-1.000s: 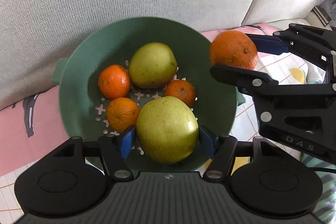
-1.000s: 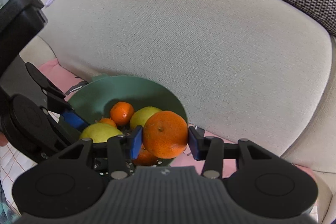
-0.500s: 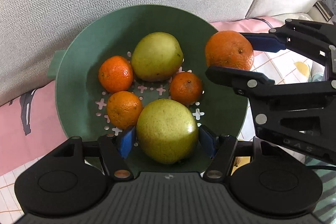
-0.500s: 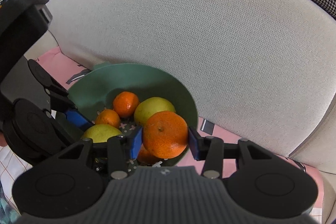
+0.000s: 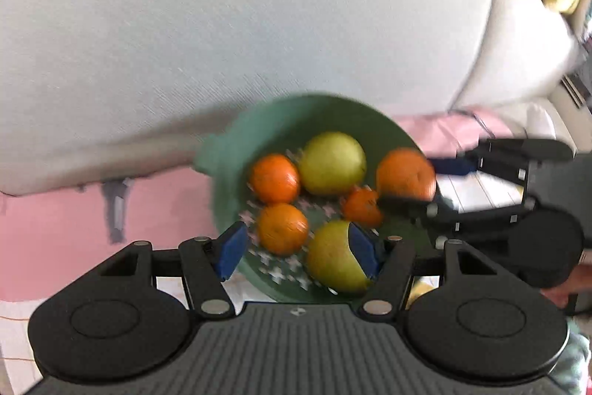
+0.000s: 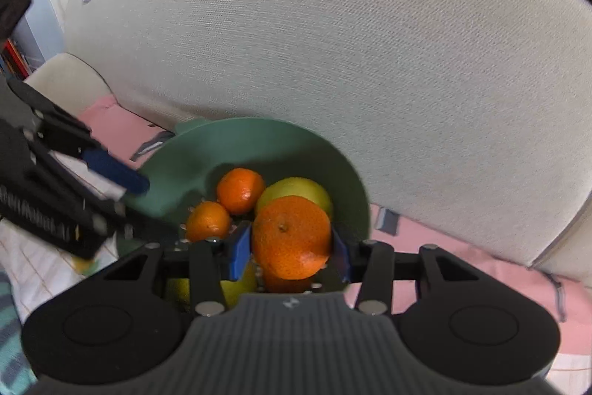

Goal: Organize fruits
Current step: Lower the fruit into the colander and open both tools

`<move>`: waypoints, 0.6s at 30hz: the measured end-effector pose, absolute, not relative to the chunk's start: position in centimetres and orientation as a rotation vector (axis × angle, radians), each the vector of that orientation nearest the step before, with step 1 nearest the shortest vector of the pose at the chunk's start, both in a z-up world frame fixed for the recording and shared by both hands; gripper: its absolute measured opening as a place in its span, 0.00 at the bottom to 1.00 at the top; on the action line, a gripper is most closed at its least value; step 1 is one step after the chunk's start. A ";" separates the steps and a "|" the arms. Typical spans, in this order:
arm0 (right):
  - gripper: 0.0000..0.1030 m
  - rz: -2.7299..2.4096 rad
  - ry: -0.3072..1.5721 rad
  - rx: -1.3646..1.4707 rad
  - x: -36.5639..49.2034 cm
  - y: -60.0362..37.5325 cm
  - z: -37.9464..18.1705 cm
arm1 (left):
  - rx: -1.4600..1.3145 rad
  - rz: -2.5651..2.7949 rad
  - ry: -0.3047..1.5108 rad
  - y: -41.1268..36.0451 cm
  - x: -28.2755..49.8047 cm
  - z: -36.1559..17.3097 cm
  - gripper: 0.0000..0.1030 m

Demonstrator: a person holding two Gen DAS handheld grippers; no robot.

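A green colander bowl point(image 5: 229, 169) sits on the sofa seat and holds two yellow-green pears point(image 5: 333, 163) and several oranges point(image 5: 275, 178). The near pear point(image 5: 335, 260) lies in the bowl beside my left gripper's right pad. My left gripper point(image 5: 299, 250) is open and empty, drawn back over the bowl's near rim. My right gripper point(image 6: 290, 248) is shut on a large orange point(image 6: 292, 236) and holds it above the bowl point(image 6: 259, 143). It also shows in the left wrist view point(image 5: 405, 173) at the bowl's right side.
The beige sofa backrest point(image 5: 259, 24) rises right behind the bowl. A pink cloth point(image 5: 74, 217) covers the seat. A white checked cloth point(image 6: 44, 269) lies at the front. The two grippers are close together over the bowl.
My left gripper has opened, let go of the pear into the bowl, and pulled back to the left. My right gripper has moved the orange further over the bowl.
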State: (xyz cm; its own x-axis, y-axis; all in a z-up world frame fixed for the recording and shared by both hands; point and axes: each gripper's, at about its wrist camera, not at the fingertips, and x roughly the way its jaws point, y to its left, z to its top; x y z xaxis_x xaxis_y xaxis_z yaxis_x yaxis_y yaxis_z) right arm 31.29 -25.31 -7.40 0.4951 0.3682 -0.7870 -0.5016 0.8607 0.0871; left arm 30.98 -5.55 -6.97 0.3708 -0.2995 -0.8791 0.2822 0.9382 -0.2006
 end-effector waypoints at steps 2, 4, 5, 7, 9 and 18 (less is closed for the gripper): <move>0.42 0.543 0.937 -0.145 31.4 -24.7 -7.7 | -0.013 -0.346 1.104 -5.2 30.8 -6.6 0.72; 0.42 0.545 0.967 -0.130 31.7 -24.1 -8.2 | -0.007 -0.332 1.094 -4.9 31.0 -6.5 0.71; 0.42 0.544 0.979 -0.123 31.8 -23.8 -8.4 | -0.006 -0.330 1.092 -4.6 31.0 -6.5 0.71; 0.42 0.536 0.997 -0.105 32.2 -23.3 -8.9 | 0.003 -0.330 1.089 -4.5 30.9 -6.5 0.71; 0.42 0.522 1.015 -0.078 32.6 -22.9 -9.2 | 0.014 -0.330 1.087 -4.4 30.9 -6.7 0.71; 0.43 0.485 1.078 0.046 33.8 -22.5 -10.5 | 0.029 -0.332 1.087 -4.6 30.6 -7.1 0.71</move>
State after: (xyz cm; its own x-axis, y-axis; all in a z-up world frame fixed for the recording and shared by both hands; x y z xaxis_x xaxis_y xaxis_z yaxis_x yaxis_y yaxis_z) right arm 33.83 -22.49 -10.51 0.3790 0.4020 -0.8335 -0.3575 0.8944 0.2688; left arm 30.60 -4.59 -7.15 0.4207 -0.2509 -0.8718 0.2789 0.9502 -0.1389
